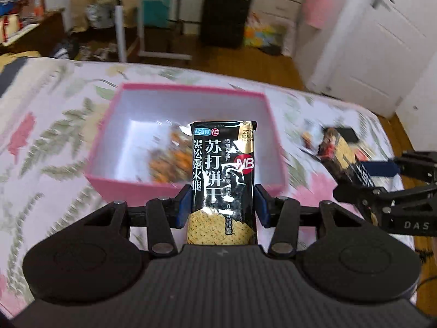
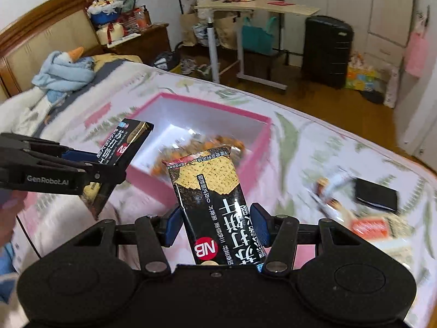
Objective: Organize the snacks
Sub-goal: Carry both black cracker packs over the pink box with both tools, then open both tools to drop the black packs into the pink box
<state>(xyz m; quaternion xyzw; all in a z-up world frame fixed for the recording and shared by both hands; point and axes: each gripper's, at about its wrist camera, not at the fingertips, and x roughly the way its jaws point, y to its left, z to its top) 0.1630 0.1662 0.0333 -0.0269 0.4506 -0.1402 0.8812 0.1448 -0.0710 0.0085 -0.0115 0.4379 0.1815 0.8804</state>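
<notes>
Pink card forms the walls of the box (image 1: 188,186) (image 2: 247,176) that we take as our landmark; it sits open on the floral bed (image 1: 49,142) (image 2: 314,147), white inside, with a blurred heap of orange snacks (image 1: 170,158) (image 2: 218,143) on its floor.

On the near side of the box, our left hand-held gripper (image 1: 221,205) (image 2: 108,164) is clamped on a black cracker pack (image 1: 224,180) (image 2: 123,147). The pack stands upright between the blue pads (image 1: 183,205), its top edge reaching over the box's near wall in the left wrist view. In the right wrist view the same pack shows left of the box, above the bed.

Our right hand-held gripper (image 2: 215,224) (image 1: 360,177) is clamped on a second pack (image 2: 210,199) (image 1: 341,161) of the same black design, held upside down so its cracker picture points toward the box. It leans a little left, and its far end overlaps the box's near wall in the right wrist view. From the left wrist view this pack sits right of the box, off its corner, motion-blurred.

Right of the box, more packets (image 2: 366,224) lie loose on the bed, blurred, with a flat black item (image 2: 377,195) among them; we cannot tell what it is. Beyond the box, across the wooden floor, stand a desk (image 2: 259,6) and a black case (image 2: 327,52) (image 1: 226,16). Far left of the box a toy goose (image 2: 62,68) lies near the headboard.
</notes>
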